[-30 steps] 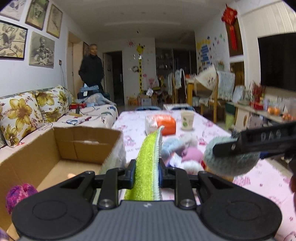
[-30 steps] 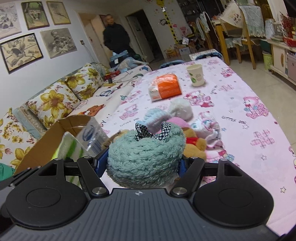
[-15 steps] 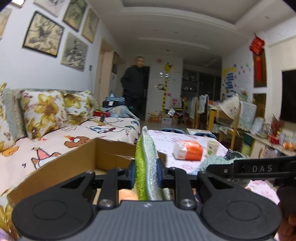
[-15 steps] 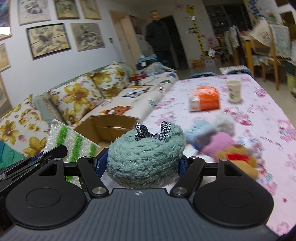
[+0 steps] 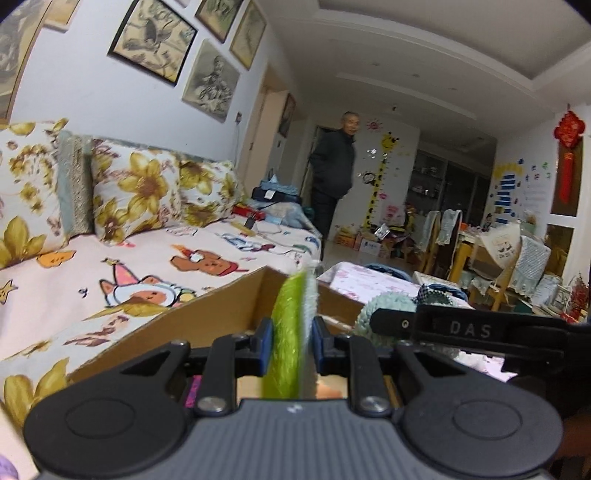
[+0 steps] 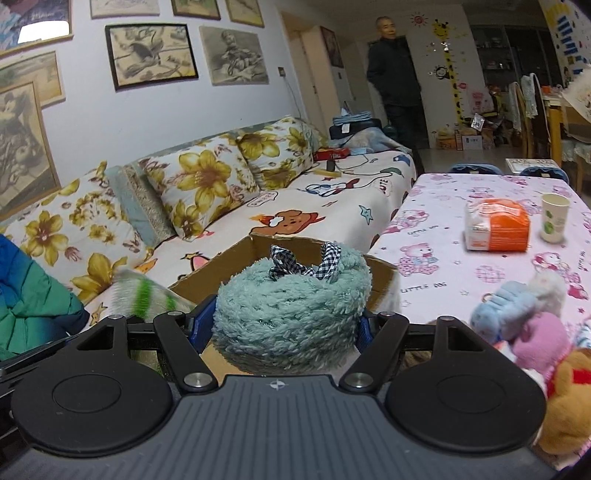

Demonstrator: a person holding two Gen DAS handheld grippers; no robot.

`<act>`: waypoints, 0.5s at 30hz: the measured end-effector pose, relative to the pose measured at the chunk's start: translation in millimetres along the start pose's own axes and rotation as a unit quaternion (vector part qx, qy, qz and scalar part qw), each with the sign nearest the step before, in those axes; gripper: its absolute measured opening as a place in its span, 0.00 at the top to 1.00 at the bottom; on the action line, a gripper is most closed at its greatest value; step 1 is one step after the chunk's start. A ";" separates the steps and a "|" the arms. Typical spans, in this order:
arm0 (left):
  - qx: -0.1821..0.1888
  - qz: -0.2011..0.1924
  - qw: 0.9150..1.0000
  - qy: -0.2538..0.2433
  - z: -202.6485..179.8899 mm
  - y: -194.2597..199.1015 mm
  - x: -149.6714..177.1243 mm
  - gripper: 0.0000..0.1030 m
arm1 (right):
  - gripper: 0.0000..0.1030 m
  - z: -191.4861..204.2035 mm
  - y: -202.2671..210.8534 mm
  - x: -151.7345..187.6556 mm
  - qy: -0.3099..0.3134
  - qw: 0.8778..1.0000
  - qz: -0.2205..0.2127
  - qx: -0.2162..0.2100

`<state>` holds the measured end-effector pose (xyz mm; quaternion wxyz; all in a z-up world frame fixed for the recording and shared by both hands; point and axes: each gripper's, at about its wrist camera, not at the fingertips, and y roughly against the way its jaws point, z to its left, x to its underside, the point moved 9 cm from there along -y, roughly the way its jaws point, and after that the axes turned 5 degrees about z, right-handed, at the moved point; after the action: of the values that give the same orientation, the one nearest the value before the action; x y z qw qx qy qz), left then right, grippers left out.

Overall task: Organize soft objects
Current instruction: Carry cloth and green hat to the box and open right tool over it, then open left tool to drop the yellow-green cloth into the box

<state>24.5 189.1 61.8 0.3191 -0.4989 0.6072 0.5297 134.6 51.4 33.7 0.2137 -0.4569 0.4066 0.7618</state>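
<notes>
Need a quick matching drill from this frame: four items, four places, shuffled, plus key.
Items:
1. green-and-white cloth
2. teal fuzzy hat
3. paper cup
4. flowered cushion

Places:
A. on the sofa, against the wall
B. standing on the pink tablecloth
C. clamped in the left claw
D. clamped in the right claw

Pairs: 1-C, 2-D, 3-B, 4-A

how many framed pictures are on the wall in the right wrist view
7, though the top edge cuts some: three along the top, two below, two far left.
</notes>
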 end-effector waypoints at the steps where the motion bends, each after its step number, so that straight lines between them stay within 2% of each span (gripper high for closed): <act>1: -0.002 0.005 1.000 0.001 2.0 -2.1 1.4 0.81 | 0.14 1.0 -2.9 1.0 0.003 1.000 0.003 0.001; 6: -0.019 0.027 0.999 -0.009 10.5 -9.0 8.0 0.81 | 0.13 1.9 -12.3 4.7 0.010 1.000 0.016 0.008; 9: -0.026 0.045 0.998 -0.017 12.1 -13.3 14.6 0.81 | 0.07 2.2 -17.1 5.4 0.015 1.000 0.022 0.011; 10: -0.028 0.051 0.998 -0.018 12.6 -14.4 16.6 0.81 | 0.01 4.1 -17.0 5.0 0.016 1.000 0.021 0.013; 12: -0.031 0.059 0.997 -0.024 12.7 -15.6 19.0 0.81 | 0.02 4.7 -13.5 3.1 0.018 1.000 0.017 0.011; 14: -0.035 0.060 0.997 -0.031 11.3 -15.1 20.2 0.75 | 0.02 6.1 -7.0 0.2 0.021 1.000 0.007 0.017; 15: -0.036 0.060 0.997 -0.033 11.6 -15.4 19.6 0.67 | 0.02 6.3 -1.8 -0.9 0.023 1.000 0.001 0.021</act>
<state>31.5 195.9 36.1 0.2883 -0.4546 0.6056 0.5861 133.0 57.6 35.3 0.2132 -0.4694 0.4279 0.7424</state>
